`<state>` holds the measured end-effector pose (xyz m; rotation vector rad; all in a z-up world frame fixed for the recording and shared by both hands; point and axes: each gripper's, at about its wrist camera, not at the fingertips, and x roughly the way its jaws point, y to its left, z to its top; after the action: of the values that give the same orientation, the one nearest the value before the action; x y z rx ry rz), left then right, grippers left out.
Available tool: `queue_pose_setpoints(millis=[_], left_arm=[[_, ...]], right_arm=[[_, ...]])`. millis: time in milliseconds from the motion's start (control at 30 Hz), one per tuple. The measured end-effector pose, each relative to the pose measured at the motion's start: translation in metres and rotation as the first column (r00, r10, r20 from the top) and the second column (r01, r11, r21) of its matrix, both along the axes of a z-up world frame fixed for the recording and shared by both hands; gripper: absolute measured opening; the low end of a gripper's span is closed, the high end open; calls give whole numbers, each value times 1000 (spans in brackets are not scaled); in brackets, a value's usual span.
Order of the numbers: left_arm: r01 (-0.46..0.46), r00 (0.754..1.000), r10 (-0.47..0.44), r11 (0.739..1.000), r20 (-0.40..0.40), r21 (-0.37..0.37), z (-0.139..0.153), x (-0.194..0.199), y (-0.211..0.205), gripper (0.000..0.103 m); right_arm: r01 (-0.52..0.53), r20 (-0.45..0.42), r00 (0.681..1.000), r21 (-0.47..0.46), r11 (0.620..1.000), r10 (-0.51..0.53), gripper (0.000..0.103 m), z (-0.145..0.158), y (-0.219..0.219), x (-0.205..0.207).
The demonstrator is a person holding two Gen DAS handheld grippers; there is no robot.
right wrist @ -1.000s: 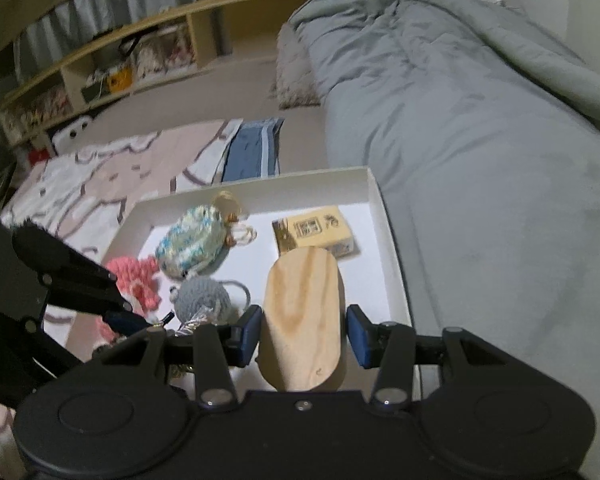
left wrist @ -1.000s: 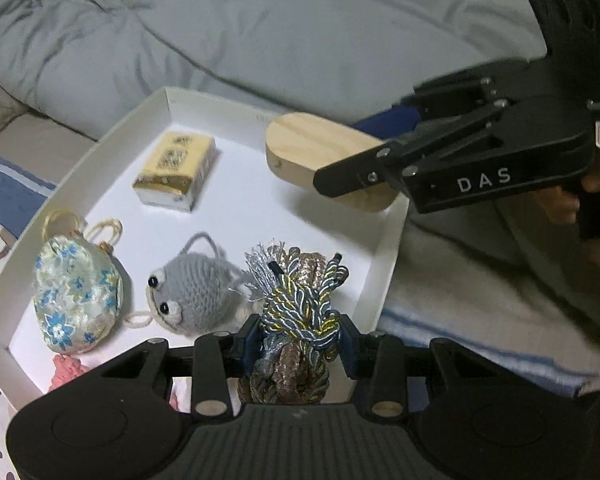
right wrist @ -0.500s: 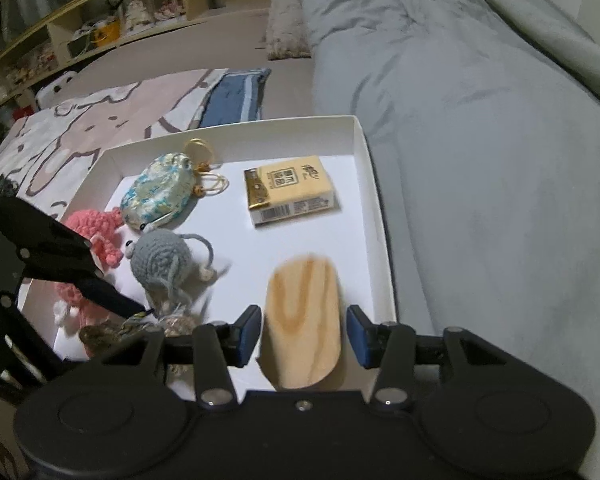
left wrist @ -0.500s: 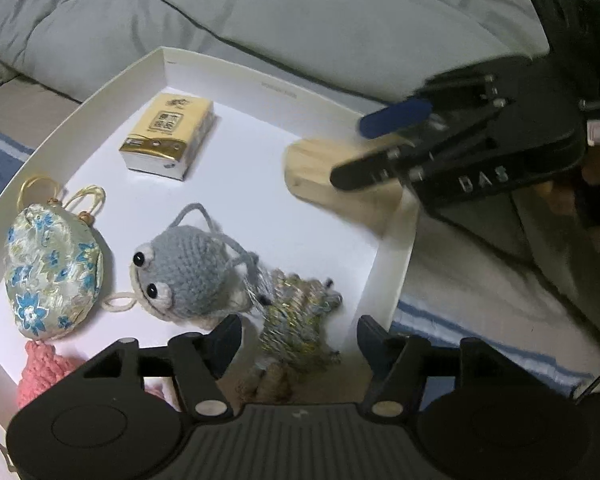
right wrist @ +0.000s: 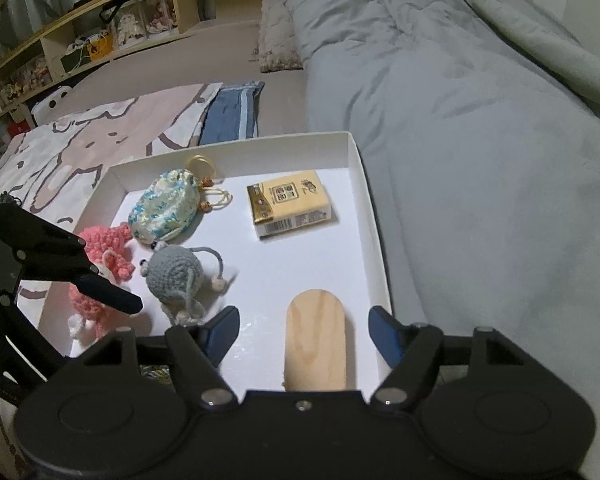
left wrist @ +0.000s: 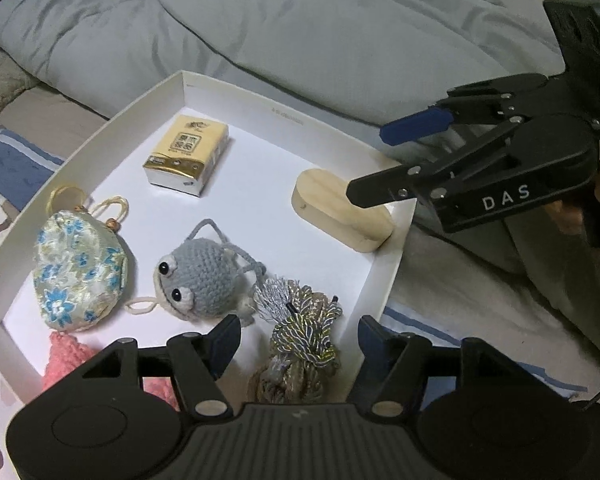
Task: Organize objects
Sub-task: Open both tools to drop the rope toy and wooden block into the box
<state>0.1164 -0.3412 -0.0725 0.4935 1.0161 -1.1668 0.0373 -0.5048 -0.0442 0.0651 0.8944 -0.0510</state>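
A white tray [left wrist: 284, 110] on the bed holds a tissue pack [left wrist: 186, 154], a floral pouch [left wrist: 78, 272], a grey crochet frog [left wrist: 198, 280], a pink crochet toy [right wrist: 100, 280], a metallic cord bundle [left wrist: 306, 316] and an oval wooden block [right wrist: 315, 340]. My left gripper [left wrist: 299, 333] stands open over the tray's near corner, with the cord bundle lying between its fingers, untouched. My right gripper [right wrist: 303, 318] straddles the wooden block lying flat at the tray's right wall [right wrist: 372, 216]. Its jaws are opening, with the pads clear of the block.
A rumpled grey duvet [right wrist: 480, 120] lies along the tray's far and right sides. A blue striped cloth [right wrist: 232, 112] and a pink patterned blanket [right wrist: 92, 132] lie beyond the tray. Wooden shelves [right wrist: 100, 40] with small items stand at the back.
The left gripper let go of the cord bundle, which now lies in the tray. The right gripper lowered the wooden block into the tray and opened off it.
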Motion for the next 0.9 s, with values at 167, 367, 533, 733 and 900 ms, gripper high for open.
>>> queue_pose_setpoints(millis=[167, 367, 533, 733, 900], left_arm=[[-38, 999, 39, 999, 21, -22, 15, -5, 11, 66], [-92, 994, 95, 994, 61, -51, 35, -14, 32, 66], [-167, 980, 173, 983, 96, -75, 48, -17, 52, 66], [-257, 953, 271, 960, 134, -113, 58, -20, 79, 79], [-329, 924, 353, 930, 149, -162, 70, -23, 104, 87]], right_arm=[[4, 34, 999, 5, 1000, -5, 72, 16, 7, -10], [21, 67, 997, 17, 1000, -22, 72, 32, 18, -21], [30, 93, 995, 4, 1000, -30, 72, 40, 30, -32], [48, 128, 991, 19, 999, -50, 73, 51, 44, -45], [70, 153, 986, -10, 997, -68, 81, 57, 57, -57]])
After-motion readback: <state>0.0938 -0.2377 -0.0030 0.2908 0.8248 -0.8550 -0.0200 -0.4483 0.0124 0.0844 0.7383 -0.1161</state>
